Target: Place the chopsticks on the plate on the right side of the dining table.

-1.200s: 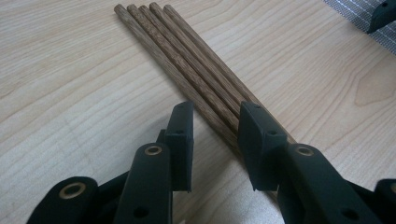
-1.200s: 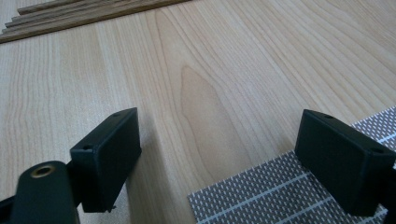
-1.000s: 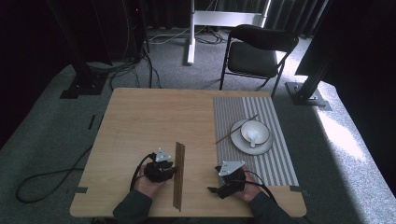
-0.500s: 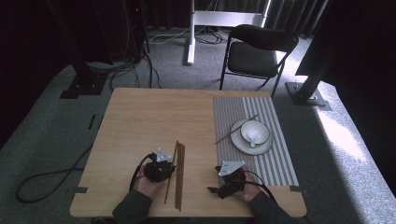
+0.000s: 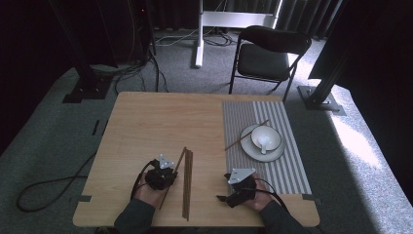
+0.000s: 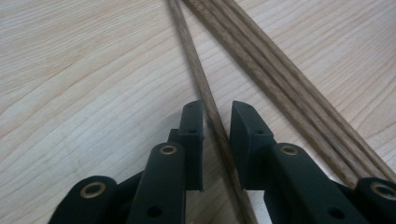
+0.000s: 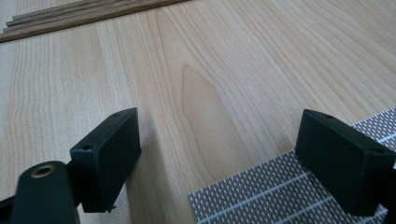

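A bundle of dark wooden chopsticks (image 5: 187, 187) lies on the wooden table (image 5: 146, 126) near its front edge. One chopstick (image 5: 176, 165) is angled off to the left of the bundle, and my left gripper (image 5: 168, 176) is shut on it. The left gripper view has that chopstick (image 6: 198, 74) running between the closed-in jaws of the left gripper (image 6: 217, 109), with the bundle (image 6: 275, 79) just to its right. My right gripper (image 5: 225, 196) rests low at the striped mat's left edge. Seen from its own camera, the right gripper (image 7: 224, 140) is open over bare wood.
A grey striped mat (image 5: 292, 170) covers the table's right side. On it stands a white plate (image 5: 251, 148) holding a white bowl (image 5: 265, 136) with a spoon, and another chopstick (image 5: 238, 140) leans on the plate. A black chair (image 5: 270, 53) stands beyond the table.
The chopstick in my left gripper has swung out of the bundle, its near end going left. My right gripper has stayed where it was.
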`<state>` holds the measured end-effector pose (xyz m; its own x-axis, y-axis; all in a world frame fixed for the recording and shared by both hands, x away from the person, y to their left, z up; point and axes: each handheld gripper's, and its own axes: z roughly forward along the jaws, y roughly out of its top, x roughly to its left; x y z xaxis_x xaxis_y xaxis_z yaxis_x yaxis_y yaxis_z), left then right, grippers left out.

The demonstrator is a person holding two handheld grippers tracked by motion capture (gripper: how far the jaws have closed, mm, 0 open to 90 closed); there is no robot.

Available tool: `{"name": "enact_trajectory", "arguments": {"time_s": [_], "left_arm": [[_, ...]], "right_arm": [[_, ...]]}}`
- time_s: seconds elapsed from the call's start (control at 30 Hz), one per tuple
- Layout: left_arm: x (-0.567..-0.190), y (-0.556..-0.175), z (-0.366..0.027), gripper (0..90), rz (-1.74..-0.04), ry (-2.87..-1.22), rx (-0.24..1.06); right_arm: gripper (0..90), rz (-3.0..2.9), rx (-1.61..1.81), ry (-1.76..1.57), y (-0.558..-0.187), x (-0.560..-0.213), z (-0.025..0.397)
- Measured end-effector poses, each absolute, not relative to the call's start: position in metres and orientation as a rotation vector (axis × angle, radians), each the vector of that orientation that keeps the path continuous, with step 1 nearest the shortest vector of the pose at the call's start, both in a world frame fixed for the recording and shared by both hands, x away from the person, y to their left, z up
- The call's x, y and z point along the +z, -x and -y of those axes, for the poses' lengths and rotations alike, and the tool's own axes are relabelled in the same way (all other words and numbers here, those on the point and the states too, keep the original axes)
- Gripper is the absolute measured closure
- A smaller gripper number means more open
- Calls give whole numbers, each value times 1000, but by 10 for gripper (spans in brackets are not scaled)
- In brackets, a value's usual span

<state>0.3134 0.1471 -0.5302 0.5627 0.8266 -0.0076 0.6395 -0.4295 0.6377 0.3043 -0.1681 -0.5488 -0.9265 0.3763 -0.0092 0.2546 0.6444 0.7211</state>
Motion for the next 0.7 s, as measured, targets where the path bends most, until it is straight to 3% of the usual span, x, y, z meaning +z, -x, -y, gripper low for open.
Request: {"name": "enact_trajectory", "arguments": {"time_s": [0.7], "left_arm": [[-529, -337, -177, 838, -1282, -2144, 388]], "right_arm": [[142, -2709, 1137, -526, -305, -548, 171]]}}
